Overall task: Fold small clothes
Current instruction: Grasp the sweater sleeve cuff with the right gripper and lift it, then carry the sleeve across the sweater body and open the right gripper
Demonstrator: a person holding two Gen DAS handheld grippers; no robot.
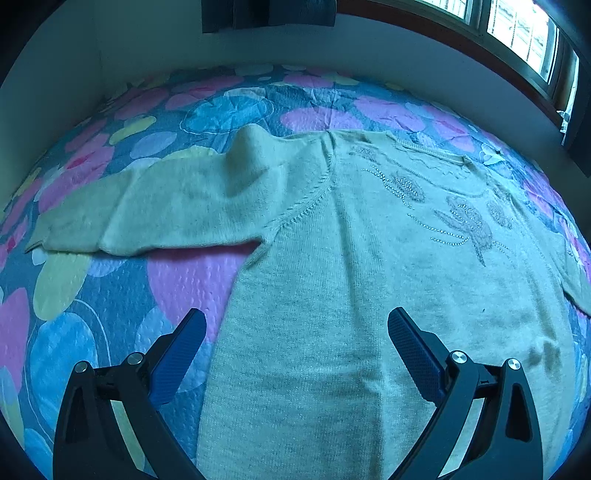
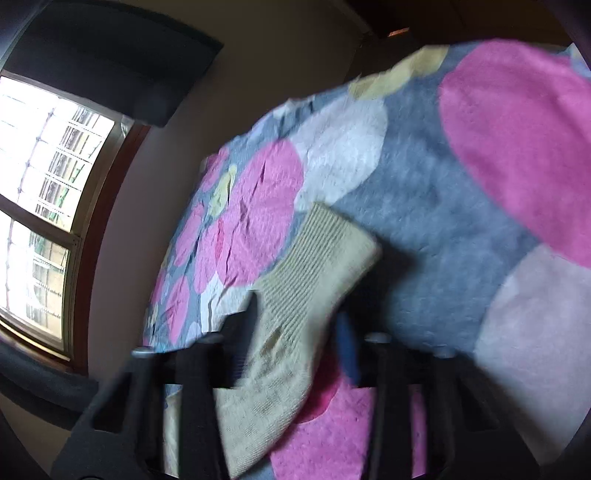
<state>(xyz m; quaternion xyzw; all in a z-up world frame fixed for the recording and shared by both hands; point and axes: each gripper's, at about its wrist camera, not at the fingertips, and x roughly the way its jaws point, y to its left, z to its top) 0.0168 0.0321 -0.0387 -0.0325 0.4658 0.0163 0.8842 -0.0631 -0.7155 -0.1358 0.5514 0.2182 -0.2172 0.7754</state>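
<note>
A pale cream knit sweater [image 1: 362, 280] with bead flower patterns lies flat, front up, on the bed. Its left sleeve [image 1: 166, 206] stretches out to the left with a raised hump near the shoulder. My left gripper [image 1: 295, 325] is open and empty, hovering above the sweater's lower body, one finger over the left hem edge. In the blurred right wrist view, my right gripper [image 2: 295, 314] is closed on the sweater's other sleeve, with the ribbed cuff [image 2: 325, 251] sticking out past the fingers above the bed.
The bed is covered by a quilt [image 1: 92, 295] with pink, blue and yellow circles [image 2: 424, 206]. Walls border the bed at the back and left. A window [image 1: 517, 33] is at the upper right, and shows at left in the right wrist view [image 2: 44, 192].
</note>
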